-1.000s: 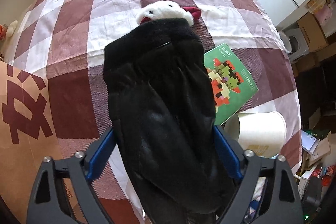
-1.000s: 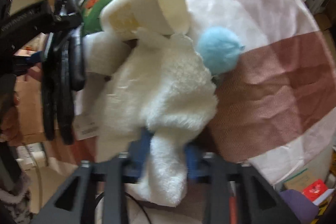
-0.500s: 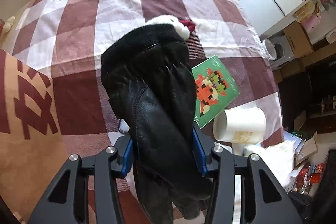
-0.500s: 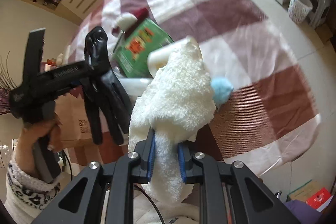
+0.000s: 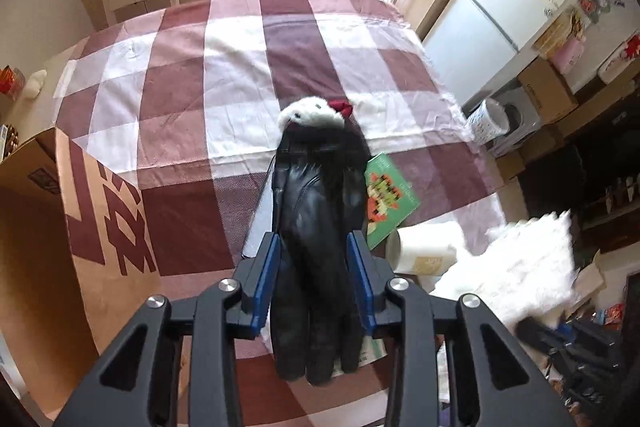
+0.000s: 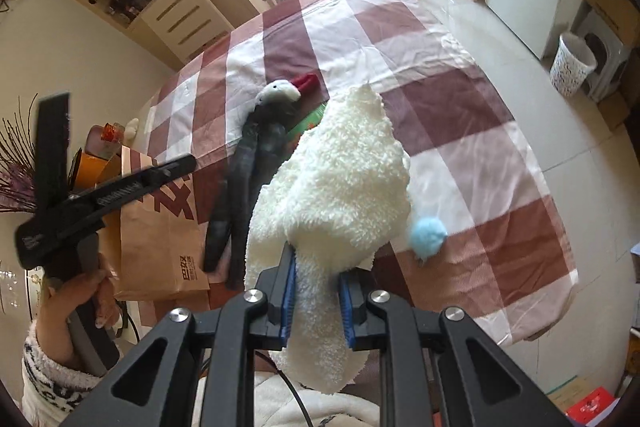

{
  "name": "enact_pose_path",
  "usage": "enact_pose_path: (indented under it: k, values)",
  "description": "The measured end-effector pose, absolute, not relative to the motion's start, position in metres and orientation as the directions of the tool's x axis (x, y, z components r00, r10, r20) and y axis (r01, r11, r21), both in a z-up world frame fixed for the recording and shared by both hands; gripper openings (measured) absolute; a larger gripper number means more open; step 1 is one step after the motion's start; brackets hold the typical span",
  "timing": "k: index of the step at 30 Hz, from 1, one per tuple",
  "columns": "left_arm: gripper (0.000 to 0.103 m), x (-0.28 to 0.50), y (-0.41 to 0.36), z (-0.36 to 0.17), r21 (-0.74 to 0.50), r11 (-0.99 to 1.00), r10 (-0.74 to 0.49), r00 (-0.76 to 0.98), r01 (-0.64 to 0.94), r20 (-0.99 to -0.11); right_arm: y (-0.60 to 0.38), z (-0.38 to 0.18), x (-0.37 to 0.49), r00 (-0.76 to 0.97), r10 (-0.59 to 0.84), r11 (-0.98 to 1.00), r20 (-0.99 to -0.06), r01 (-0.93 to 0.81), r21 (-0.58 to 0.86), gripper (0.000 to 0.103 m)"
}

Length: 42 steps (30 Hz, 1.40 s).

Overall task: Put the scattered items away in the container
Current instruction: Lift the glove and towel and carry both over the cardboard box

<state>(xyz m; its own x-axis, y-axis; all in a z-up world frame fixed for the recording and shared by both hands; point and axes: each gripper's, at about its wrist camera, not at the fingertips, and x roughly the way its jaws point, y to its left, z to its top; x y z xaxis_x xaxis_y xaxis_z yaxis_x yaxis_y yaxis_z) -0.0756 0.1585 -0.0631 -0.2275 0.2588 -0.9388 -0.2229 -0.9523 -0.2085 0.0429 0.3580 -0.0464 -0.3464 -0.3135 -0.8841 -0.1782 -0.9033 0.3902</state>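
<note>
Paper bag (image 6: 160, 227), contents apparently hidden.

Black leather glove (image 5: 316, 227) and fluffy white mitten (image 6: 340, 195) — both dangling above checked cloth

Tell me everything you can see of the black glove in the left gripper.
The black glove looks like smooth, shiny leather with stitched seams and a dark fuzzy cuff. It hangs lengthwise through the left gripper, whose jaws are shut on its middle, blue pads pressing both sides. The cuff end points away from the camera, the fingers dangle back below the jaws. It is lifted clear of the checked tablecloth; in the right wrist view it hangs limp beside the white fluffy item.
</note>
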Motion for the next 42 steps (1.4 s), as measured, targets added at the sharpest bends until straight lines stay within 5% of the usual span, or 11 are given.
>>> enact_pose_path:
  k: [5, 6, 9, 11, 17, 22, 25, 42]
  values:
    - [0.037, -0.083, 0.162, -0.119, -0.207, -0.954, 0.238, -0.129, -0.216, -0.963, 0.355, -0.041, 0.045, -0.348, -0.304, -0.908, -0.887, -0.174, 0.38, 0.019]
    - [0.045, -0.083, 0.166, -0.12, -0.19, -0.957, 0.223, -0.134, -0.22, -0.966, 0.355, -0.041, 0.047, -0.347, -0.3, -0.91, -0.888, -0.175, 0.376, 0.019]
    - [0.091, -0.084, 0.182, -0.12, -0.119, -0.957, 0.167, -0.169, -0.263, -0.971, 0.356, -0.047, 0.051, -0.331, -0.294, -0.909, -0.896, -0.193, 0.37, 0.019]
    - [0.092, -0.086, 0.197, -0.123, -0.083, -0.948, 0.143, -0.18, -0.308, -0.973, 0.358, -0.054, 0.054, -0.314, -0.299, -0.903, -0.901, -0.212, 0.374, 0.019]
    - [0.09, -0.1, 0.206, -0.162, -0.097, -0.953, 0.121, -0.066, -0.288, -0.99, 0.36, -0.059, 0.056, -0.3, -0.295, -0.901, -0.907, -0.23, 0.369, 0.019]
    - [0.046, -0.101, 0.191, -0.164, -0.232, -0.947, 0.244, -0.027, -0.224, -0.969, 0.363, -0.057, 0.053, -0.31, -0.285, -0.903, -0.907, -0.232, 0.363, 0.019]
    - [0.037, -0.095, 0.189, -0.146, -0.219, -0.944, 0.243, -0.068, -0.247, -0.968, 0.363, -0.055, 0.052, -0.317, -0.287, -0.902, -0.904, -0.229, 0.366, 0.019]
    - [0.036, -0.069, 0.136, -0.042, -0.218, -0.95, 0.262, -0.192, -0.224, -0.946, 0.33, -0.021, 0.016, -0.348, -0.283, -0.939, -0.894, -0.091, 0.333, 0.019]
